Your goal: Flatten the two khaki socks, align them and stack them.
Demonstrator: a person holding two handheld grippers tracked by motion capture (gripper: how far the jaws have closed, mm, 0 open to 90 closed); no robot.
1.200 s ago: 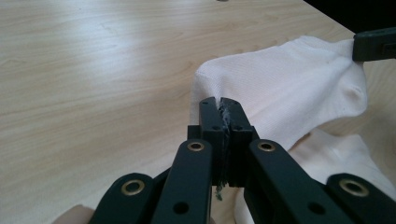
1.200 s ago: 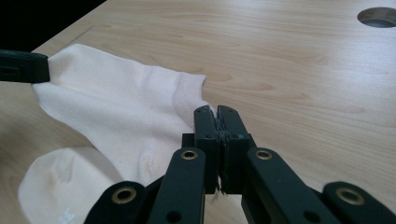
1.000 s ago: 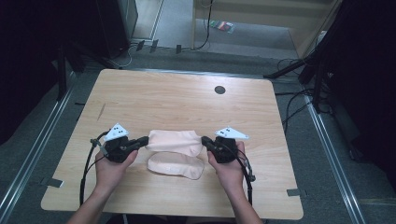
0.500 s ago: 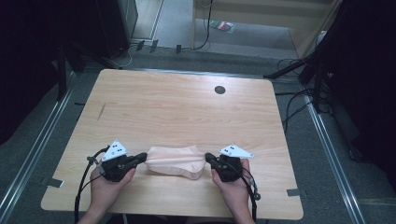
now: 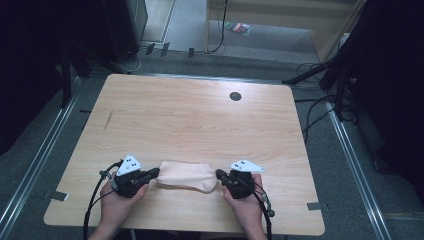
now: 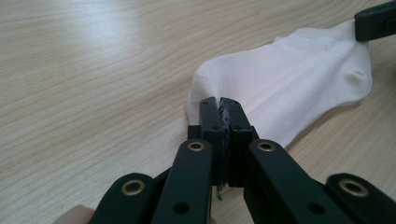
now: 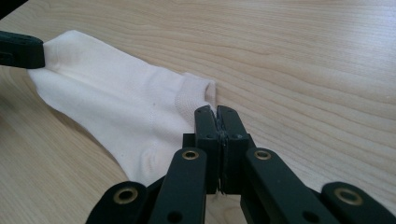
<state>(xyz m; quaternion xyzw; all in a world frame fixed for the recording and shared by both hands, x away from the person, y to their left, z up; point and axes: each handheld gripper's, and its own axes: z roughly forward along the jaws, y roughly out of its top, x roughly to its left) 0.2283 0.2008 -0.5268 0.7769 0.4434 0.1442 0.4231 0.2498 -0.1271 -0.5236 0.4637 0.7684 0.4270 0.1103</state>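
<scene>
A pale cream sock (image 5: 187, 176) lies stretched across the wooden table (image 5: 200, 115) near its front edge. My left gripper (image 5: 155, 173) is shut on the sock's left end, and my right gripper (image 5: 220, 175) is shut on its right end. In the left gripper view the black jaws (image 6: 223, 105) pinch white fabric at the edge of the sock (image 6: 289, 84), with the other gripper's tip (image 6: 373, 21) on the far end. In the right gripper view my gripper (image 7: 218, 114) clamps the cuff edge of the sock (image 7: 116, 102), and the left gripper's tip (image 7: 21, 49) holds the far end.
A small dark round hole (image 5: 235, 96) sits near the table's far edge. Bare wood stretches beyond the sock. Cables (image 5: 310, 115) and dark stands lie on the floor to the right, and metal rails (image 5: 35, 165) run along both sides.
Both hands have drawn back toward the table's front edge and down, taking the sock's held ends with them. The held layer now lies over the part that lay nearer the edge.
</scene>
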